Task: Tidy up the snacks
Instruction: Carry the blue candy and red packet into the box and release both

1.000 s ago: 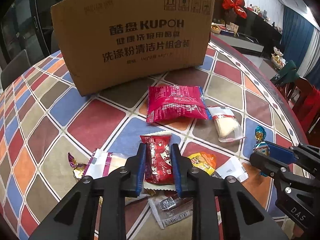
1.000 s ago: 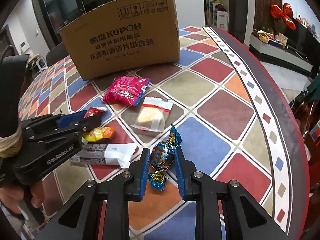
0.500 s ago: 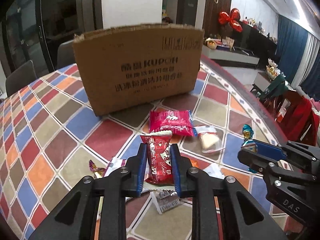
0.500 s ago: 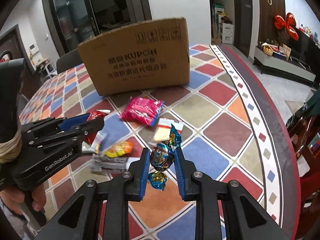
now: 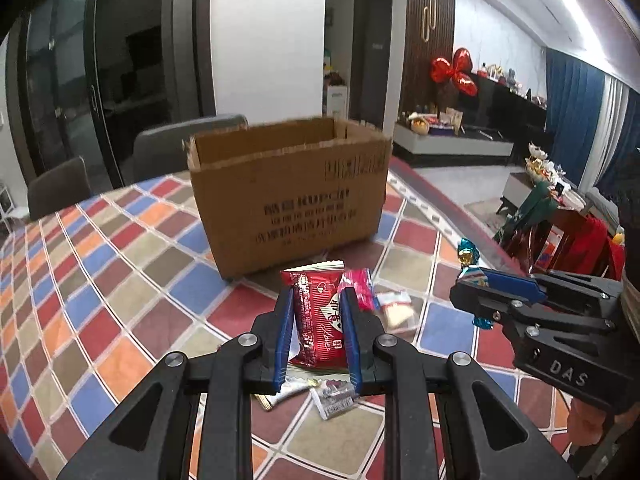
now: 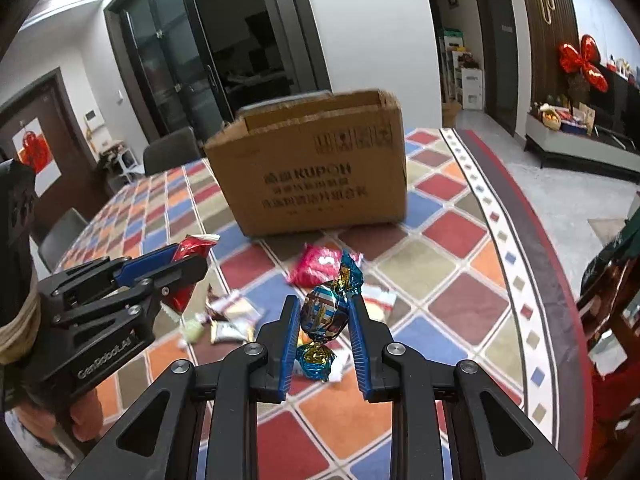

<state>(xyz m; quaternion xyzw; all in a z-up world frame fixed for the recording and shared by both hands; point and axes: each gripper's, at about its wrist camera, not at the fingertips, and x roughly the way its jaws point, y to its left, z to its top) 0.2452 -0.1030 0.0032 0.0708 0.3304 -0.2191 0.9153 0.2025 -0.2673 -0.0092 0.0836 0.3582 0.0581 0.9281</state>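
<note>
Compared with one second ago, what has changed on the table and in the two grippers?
Both grippers rose from the table: the left gripper lifted its red packet, the right gripper its blue candy. The box now shows its open top. Both grips stayed shut; the other snacks lie as before.

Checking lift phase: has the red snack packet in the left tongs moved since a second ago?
Yes. The red snack packet has gone up: the cardboard box, whose front filled the left wrist view, now sits lower and shows its open top.

White pillar (image 5: 267, 36), dark glass doors (image 6: 208, 52), grey chairs (image 5: 176, 148), blue curtains (image 5: 576, 92), red balloon bow (image 5: 454, 70)
</note>
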